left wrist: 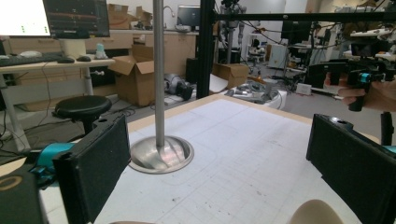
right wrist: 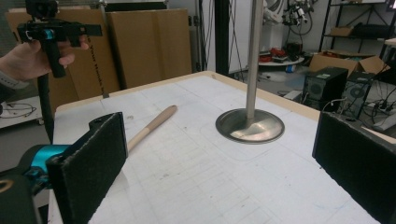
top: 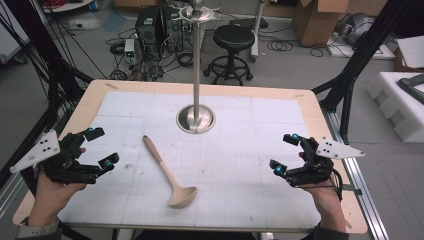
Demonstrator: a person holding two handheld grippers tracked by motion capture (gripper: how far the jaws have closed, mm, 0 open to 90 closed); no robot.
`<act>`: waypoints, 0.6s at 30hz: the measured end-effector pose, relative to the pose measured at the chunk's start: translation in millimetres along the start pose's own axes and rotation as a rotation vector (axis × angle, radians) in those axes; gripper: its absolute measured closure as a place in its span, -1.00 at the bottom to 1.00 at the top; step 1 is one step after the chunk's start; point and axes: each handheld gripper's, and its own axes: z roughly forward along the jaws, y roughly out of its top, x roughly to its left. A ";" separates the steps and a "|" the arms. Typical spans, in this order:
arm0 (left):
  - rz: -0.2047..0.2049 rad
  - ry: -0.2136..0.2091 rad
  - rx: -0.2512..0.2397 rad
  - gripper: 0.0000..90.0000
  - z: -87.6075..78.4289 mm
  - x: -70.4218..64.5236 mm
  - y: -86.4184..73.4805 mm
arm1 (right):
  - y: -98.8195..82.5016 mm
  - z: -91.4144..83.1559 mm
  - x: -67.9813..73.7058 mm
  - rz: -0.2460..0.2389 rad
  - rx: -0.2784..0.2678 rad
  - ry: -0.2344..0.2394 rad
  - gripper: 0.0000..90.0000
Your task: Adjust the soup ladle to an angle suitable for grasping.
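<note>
A beige ladle [top: 169,173] lies flat on the white gridded mat [top: 235,175], handle toward the back left, bowl toward the front. Its handle [right wrist: 152,123] also shows in the right gripper view, and its bowl [left wrist: 316,212] peeks in at the bottom of the left gripper view. My left gripper [top: 102,147] hovers open at the table's left side, apart from the ladle. Over at the right side my right gripper [top: 284,152] is open too, nothing between its jaws. A metal pole [top: 196,65] rises from a round steel base [top: 196,119] at the mat's back centre.
The wooden table's edge [top: 320,125] frames the mat. Beyond the far edge stand a black stool [top: 232,47], computer towers [top: 159,25] with cables on the floor, and cardboard boxes [top: 320,20]. White foam blocks [top: 400,100] sit to the right.
</note>
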 end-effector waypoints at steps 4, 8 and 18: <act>-0.005 0.021 0.011 -0.85 3.8 1.2 -3.5 | -4.1 0.6 -3.2 0.009 0.025 0.006 -0.95; -0.002 0.015 -0.003 -0.85 5.3 1.6 -5.5 | -5.8 0.6 -4.1 0.026 0.029 0.010 -0.95; -0.046 0.033 0.062 -0.16 14.8 7.9 -19.8 | -9.2 2.1 -5.8 0.035 0.036 0.019 -0.95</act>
